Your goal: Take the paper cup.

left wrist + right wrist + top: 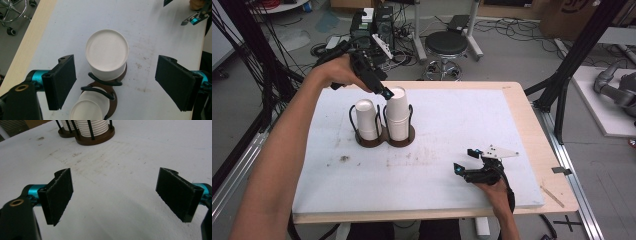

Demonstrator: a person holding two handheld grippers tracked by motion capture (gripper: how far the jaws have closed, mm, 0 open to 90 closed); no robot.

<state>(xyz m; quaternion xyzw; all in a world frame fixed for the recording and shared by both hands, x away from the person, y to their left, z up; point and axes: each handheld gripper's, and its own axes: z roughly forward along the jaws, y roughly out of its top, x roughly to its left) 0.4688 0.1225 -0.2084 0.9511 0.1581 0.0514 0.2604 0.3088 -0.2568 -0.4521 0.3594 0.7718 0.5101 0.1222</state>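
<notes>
The left claw [115, 82] hangs wide over the upright taller cup stack [107, 53], which stands at 12 o'clock between its jaws, untouched.

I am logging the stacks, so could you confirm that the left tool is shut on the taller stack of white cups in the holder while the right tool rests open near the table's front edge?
Not quite: the left tool is open, its jaws standing apart above the taller stack of white cups without touching it, as the left gripper view shows. The right tool does rest open near the table's front edge.
</notes>
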